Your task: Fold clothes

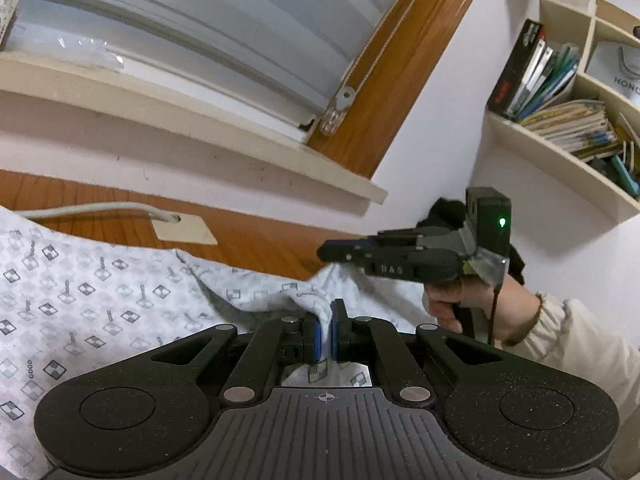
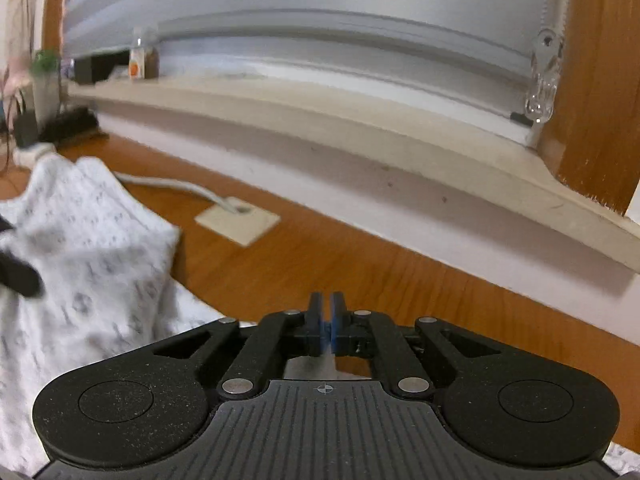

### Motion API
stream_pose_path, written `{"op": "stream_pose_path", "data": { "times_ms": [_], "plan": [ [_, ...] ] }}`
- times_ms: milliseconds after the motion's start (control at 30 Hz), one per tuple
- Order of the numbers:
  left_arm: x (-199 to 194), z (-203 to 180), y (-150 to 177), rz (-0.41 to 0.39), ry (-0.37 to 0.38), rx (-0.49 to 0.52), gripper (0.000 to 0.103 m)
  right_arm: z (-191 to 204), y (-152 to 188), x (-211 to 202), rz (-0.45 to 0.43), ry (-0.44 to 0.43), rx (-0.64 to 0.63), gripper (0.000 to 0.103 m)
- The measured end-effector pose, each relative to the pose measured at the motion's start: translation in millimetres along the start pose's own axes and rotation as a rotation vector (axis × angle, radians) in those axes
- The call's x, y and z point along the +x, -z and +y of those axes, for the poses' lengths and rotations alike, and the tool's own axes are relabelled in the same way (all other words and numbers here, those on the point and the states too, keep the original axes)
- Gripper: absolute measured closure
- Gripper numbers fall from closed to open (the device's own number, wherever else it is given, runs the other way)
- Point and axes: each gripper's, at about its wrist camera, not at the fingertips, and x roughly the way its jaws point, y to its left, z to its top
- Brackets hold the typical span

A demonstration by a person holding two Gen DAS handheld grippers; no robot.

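Nearest the left wrist camera, the left hand-held gripper [image 1: 326, 330] is clamped on a raised fold of the white cotton garment with a grey diamond print [image 1: 100, 288], which lies spread over the orange-brown wooden table [image 1: 260, 240]. Just to its right, a hand [image 1: 476, 308] carries the right hand-held gripper [image 2: 326, 326] above the cloth's edge; its blue-padded jaws stand narrowly apart, and a sliver of pale cloth shows between them, though whether they pinch it is unclear.

A white garment [image 1: 92, 292] printed with small grey squares is spread rumpled on the wooden counter [image 1: 256, 240], one fold raised.
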Motion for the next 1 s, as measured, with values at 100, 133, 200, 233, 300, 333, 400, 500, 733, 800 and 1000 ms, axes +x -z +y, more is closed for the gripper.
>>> {"op": "stream_pose_path", "data": {
  "times_ms": [100, 133, 200, 233, 300, 333, 400, 500, 733, 800, 1000],
  "plan": [
    [-6.8, 2.1, -1.1, -0.010, -0.010, -0.040, 0.098, 1.3, -6.0, -8.6, -0.026, -0.022, -0.030, 0.065],
    [-8.5, 2.3, -0.8, -0.004, -0.014, -0.058, 0.098, 2.5, -10.0, -8.3, -0.023, -0.058, -0.036, 0.061],
    [-12.8, -0.4, 1.8, 0.002, -0.023, -0.068, 0.098, 11.8, -17.4, 1.2, 0.034, -0.161, -0.071, 0.056],
    [-14.8, -2.8, 4.0, 0.010, -0.035, -0.062, 0.098, 19.5, -19.7, 7.4, 0.064, -0.190, -0.101, 0.056],
    [-18.2, -6.0, 9.1, 0.026, -0.046, -0.055, 0.098, 33.4, -23.5, 19.4, 0.118, -0.243, -0.151, 0.056],
    [-19.5, -6.8, 11.7, 0.033, -0.048, -0.055, 0.098, 38.7, -24.5, 24.8, 0.140, -0.261, -0.163, 0.056],
    [-20.4, -5.9, 14.9, 0.043, -0.058, -0.057, 0.098, 46.1, -25.1, 29.9, 0.156, -0.297, -0.182, 0.057],
    [-20.9, -2.0, 15.5, 0.044, -0.067, -0.066, 0.098, 49.4, -25.5, 33.8, 0.165, -0.337, -0.178, 0.098],
    [-20.1, -8.2, 8.9, 0.027, -0.074, -0.040, 0.098, 69.3, -37.2, 16.1, -0.173, -0.148, -0.170, 0.100],
    [-17.3, -10.9, 3.8, 0.023, -0.089, -0.032, 0.097, 71.0, -40.8, 20.8, -0.134, -0.139, -0.160, 0.094],
    [14.5, -14.0, -28.6, 0.028, -0.057, 0.000, 0.097, 23.0, -26.8, -21.3, -0.160, -0.054, -0.055, 0.055]
  ]
}}
